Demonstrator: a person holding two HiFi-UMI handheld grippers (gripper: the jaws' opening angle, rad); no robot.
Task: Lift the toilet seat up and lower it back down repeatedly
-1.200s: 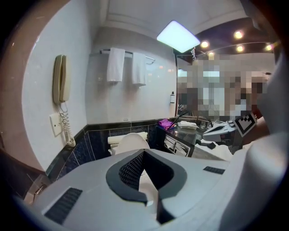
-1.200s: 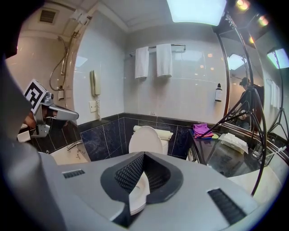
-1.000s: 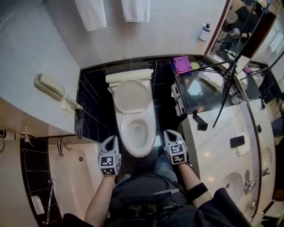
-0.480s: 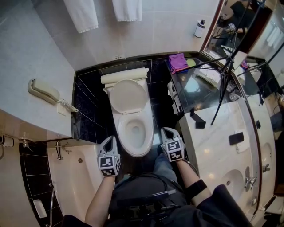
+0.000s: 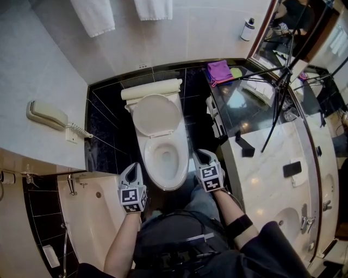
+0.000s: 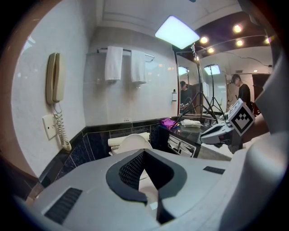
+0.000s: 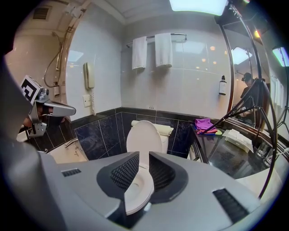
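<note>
The white toilet [image 5: 161,157] stands against the dark tiled wall, its lid [image 5: 156,115] upright against the tank and its seat ring [image 5: 145,162] down on the bowl. My left gripper [image 5: 132,170] hovers off the bowl's front left, shut, with nothing in it. Its tips meet in the left gripper view [image 6: 143,152]. My right gripper [image 5: 201,157] is beside the bowl's front right. Its jaws have just been opening and stand apart [image 7: 143,158]. Nothing is between them; the lid [image 7: 143,135] shows beyond the gap.
A marble vanity counter [image 5: 272,168] runs along the right, with a tripod [image 5: 277,103] over it and a purple cloth [image 5: 219,70] on the dark shelf. The bathtub [image 5: 92,217] lies at the left, with a wall phone [image 5: 46,115] above it. Towels [image 5: 92,13] hang behind.
Both grippers have moved a little forward toward the toilet's front. The right gripper's jaws now stand apart. The lid and seat have not moved.
</note>
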